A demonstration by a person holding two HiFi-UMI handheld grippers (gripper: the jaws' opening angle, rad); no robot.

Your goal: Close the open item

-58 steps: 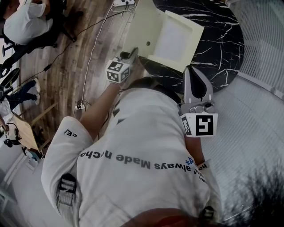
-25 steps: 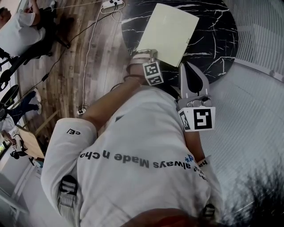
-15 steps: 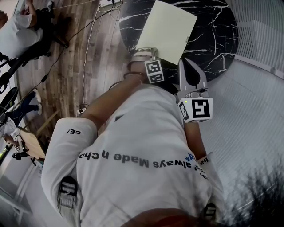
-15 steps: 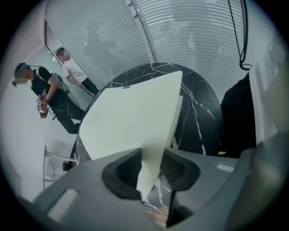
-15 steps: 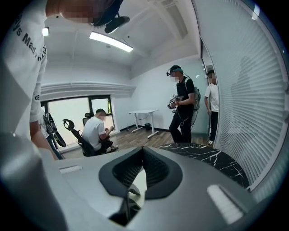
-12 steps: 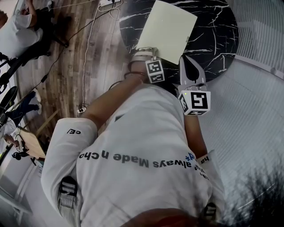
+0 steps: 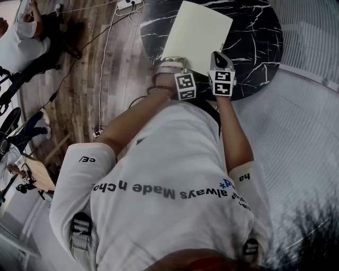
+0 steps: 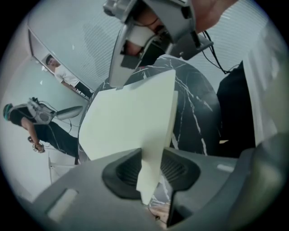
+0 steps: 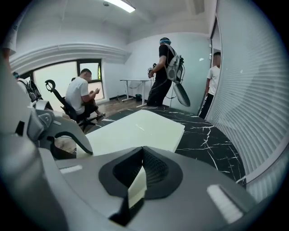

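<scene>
A flat pale cream box (image 7: 198, 32) lies with its lid down on the round black marble table (image 7: 254, 32). My left gripper (image 7: 175, 62) sits at the box's near left corner. In the left gripper view that corner (image 8: 151, 149) stands between the pads, touching both. These jaws (image 8: 151, 180) have just been opening a little around it. My right gripper (image 7: 220, 55) points down at the box's near right edge. In the right gripper view its tips (image 9: 142, 151) meet over the box (image 9: 135, 131), and a pale sliver shows in the gap behind them.
The table edge lies just in front of my torso. A power strip (image 7: 132, 4) and cables lie on the wood floor at left. A seated person (image 9: 83, 97) and a standing person with a backpack (image 9: 165, 72) are beyond the table. A ribbed white wall (image 7: 307, 42) runs along the right.
The box's lid stood open at first and now lies flat. The right gripper has dropped from beside my torso to the box's near edge. The left gripper has stayed at its corner.
</scene>
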